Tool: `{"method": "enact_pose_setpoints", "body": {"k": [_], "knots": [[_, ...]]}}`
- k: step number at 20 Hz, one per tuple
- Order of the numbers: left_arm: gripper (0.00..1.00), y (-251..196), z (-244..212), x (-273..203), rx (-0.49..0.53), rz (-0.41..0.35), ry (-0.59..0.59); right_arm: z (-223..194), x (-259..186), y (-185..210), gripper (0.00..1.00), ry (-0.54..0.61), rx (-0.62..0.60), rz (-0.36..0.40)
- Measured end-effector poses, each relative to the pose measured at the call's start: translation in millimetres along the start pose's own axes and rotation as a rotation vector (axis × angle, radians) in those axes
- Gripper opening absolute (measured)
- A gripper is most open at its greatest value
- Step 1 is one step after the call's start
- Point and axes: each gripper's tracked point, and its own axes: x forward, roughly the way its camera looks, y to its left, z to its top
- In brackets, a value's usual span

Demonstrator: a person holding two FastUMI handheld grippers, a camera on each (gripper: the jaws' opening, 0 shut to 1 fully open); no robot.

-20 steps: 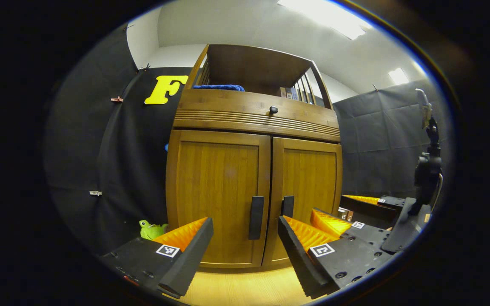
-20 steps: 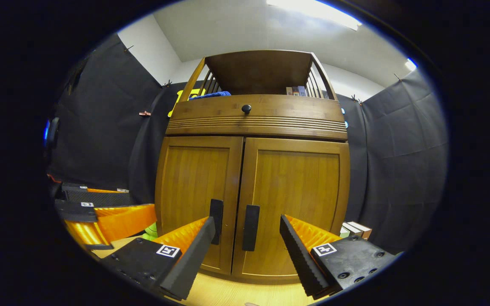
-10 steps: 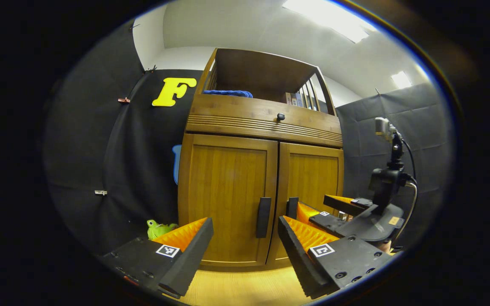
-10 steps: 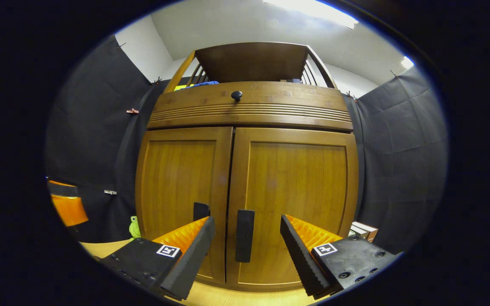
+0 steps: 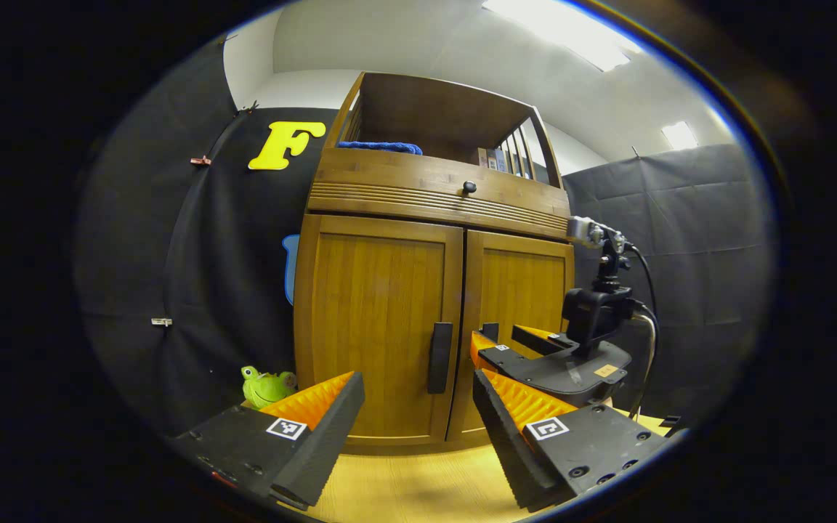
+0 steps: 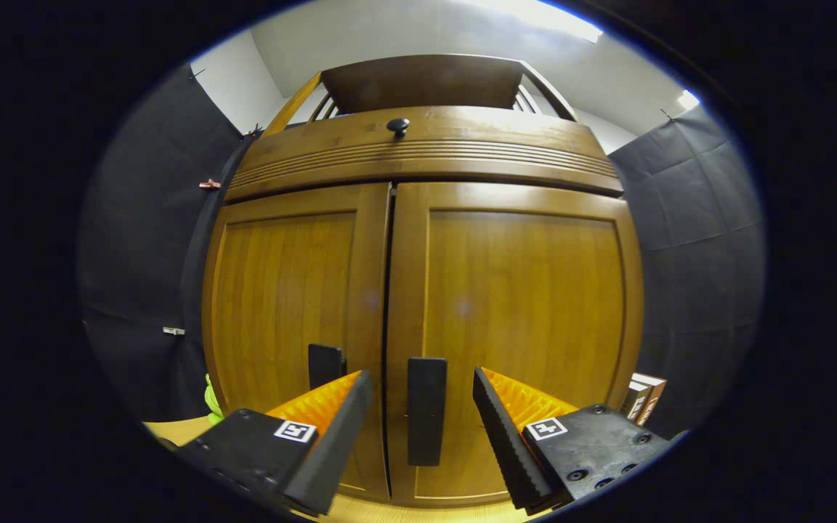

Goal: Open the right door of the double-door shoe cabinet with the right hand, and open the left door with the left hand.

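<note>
Over the last second the right gripper [image 6: 418, 418] has closed in on the shoe cabinet [image 6: 418, 152], whose front now looms much larger in the right gripper view, and the black handle of the right door [image 6: 426, 421] now stands between the spread fingers instead of ahead of them. In the left gripper view the same right gripper [image 5: 498, 349] has moved from the right edge in toward the doors.

The shoe cabinet [image 5: 433, 189] stands on a light wooden floor [image 5: 418, 487] against the black booth wall, both doors shut. The left door [image 5: 378, 334] and the right door [image 5: 520, 312] meet at a narrow dark seam. Above them runs a ribbed drawer front with a small dark knob [image 5: 468, 187], and above that an open shelf holds a blue cloth [image 5: 381, 147] and a few small boxes.

The right gripper's jaws are wide, one finger on each side of the right door's handle, neither pad touching it as far as the pictures show. The left door's handle [image 6: 325, 365] sits just beyond its left finger.

The left gripper [image 5: 418, 428] hangs farther back from the cabinet, jaws wide and holding nothing, with the left door's handle [image 5: 439, 357] ahead, between its fingers.

A green frog toy [image 5: 267, 385] sits on the floor beside the cabinet's left side. Small boxes [image 6: 644, 396] stand at its right side.
</note>
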Motion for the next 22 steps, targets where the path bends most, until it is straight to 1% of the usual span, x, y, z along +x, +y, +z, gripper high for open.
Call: {"method": "enact_pose_setpoints", "body": {"k": [1, 2, 3, 4, 5, 6, 9, 10, 11, 12, 15, 18, 19, 20, 21, 22], "knots": [[0.94, 0, -1, -1, 0.005, 0.0, 0.002, -2, 6, -1, 0.82, 0.001, -0.01, -0.003], [0.94, -1, -2, -2, 0.007, -0.001, 0.003, -5, 11, -4, 0.8, 0.0, -0.018, -0.019], [0.94, -2, -1, -2, 0.007, -0.003, 0.003, -8, 17, -5, 0.75, 0.002, -0.024, -0.024], [0.94, -3, -1, -2, 0.005, -0.003, 0.001, -15, 20, -7, 0.68, 0.006, -0.025, -0.04], [0.94, -3, 1, -3, 0.002, -0.002, -0.002, -15, 21, -10, 0.64, 0.01, -0.023, -0.049], [0.94, -1, 1, -5, 0.0, 0.004, -0.006, -19, 23, -11, 0.57, 0.022, -0.017, -0.05], [0.94, 3, 4, -7, 0.001, 0.026, -0.022, -29, 31, -3, 0.58, 0.044, 0.0, -0.016], [0.94, 4, 3, -8, -0.001, 0.027, -0.021, -44, 33, -10, 0.58, 0.047, -0.005, -0.053], [0.94, 5, 3, -10, -0.003, 0.032, -0.019, -29, 28, -8, 0.46, 0.039, -0.007, -0.054], [0.94, 7, 2, -11, -0.004, 0.037, -0.019, -30, 28, -8, 0.35, 0.04, -0.008, -0.052], [0.94, 13, 2, -14, -0.005, 0.056, -0.015, -30, 31, -9, 0.23, 0.046, -0.015, -0.047], [0.94, 15, 3, -17, -0.006, 0.077, -0.018, -31, 27, -8, 0.23, 0.064, -0.021, -0.014], [0.94, 16, 4, -18, -0.005, 0.086, -0.021, -30, 23, -7, 0.28, 0.074, -0.018, 0.002], [0.94, 16, 4, -19, -0.004, 0.09, -0.022, -29, 17, -7, 0.28, 0.079, -0.012, 0.018], [0.94, 13, 4, -20, -0.005, 0.086, -0.022, -27, 9, -8, 0.24, 0.081, -0.008, 0.033], [0.94, 9, 3, -20, -0.006, 0.08, -0.021, -25, 0, -9, 0.28, 0.081, -0.006, 0.046]]}}
